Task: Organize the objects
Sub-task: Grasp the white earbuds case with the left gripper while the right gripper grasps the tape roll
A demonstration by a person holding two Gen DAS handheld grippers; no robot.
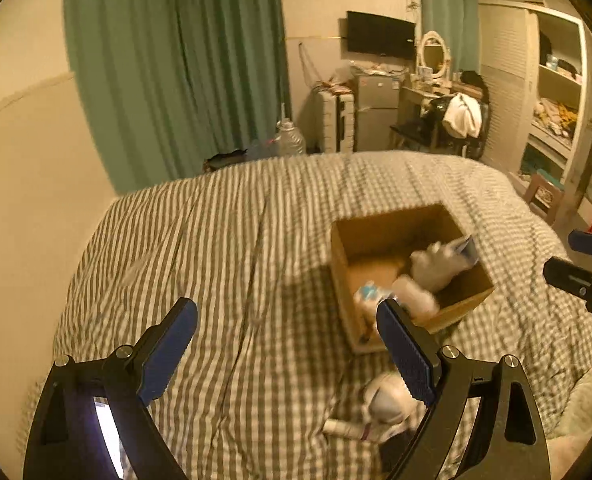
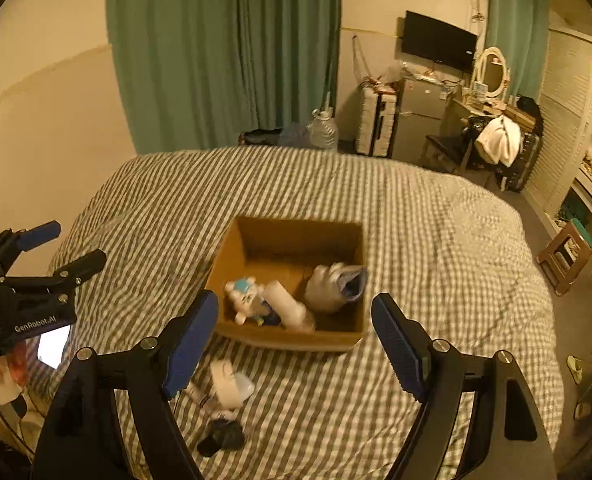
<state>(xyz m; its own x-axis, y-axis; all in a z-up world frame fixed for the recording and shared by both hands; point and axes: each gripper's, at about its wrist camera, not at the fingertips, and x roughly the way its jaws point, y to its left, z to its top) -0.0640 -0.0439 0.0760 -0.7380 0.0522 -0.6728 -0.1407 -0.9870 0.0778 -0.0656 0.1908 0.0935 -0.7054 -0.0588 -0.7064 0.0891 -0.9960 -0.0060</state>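
An open cardboard box (image 2: 252, 240) sits on the striped bed (image 2: 435, 240). It holds a small white and blue toy (image 2: 244, 295), a white bottle (image 2: 286, 307) and a pale glove-like item (image 2: 327, 286). The box also shows in the left wrist view (image 1: 379, 232). In front of the box lie a white object (image 2: 226, 384) and a dark object (image 2: 222, 438); they show in the left wrist view too (image 1: 383, 404). My right gripper (image 2: 294, 340) is open and empty above the box's near edge. My left gripper (image 1: 288, 344) is open and empty, left of the box.
The left gripper appears at the left edge of the right wrist view (image 2: 40, 256), the right gripper at the right edge of the left wrist view (image 1: 583, 264). Green curtains (image 2: 224, 52), a water jug (image 2: 323, 130), a fridge (image 2: 419, 116) and a stool (image 2: 565, 258) stand beyond the bed.
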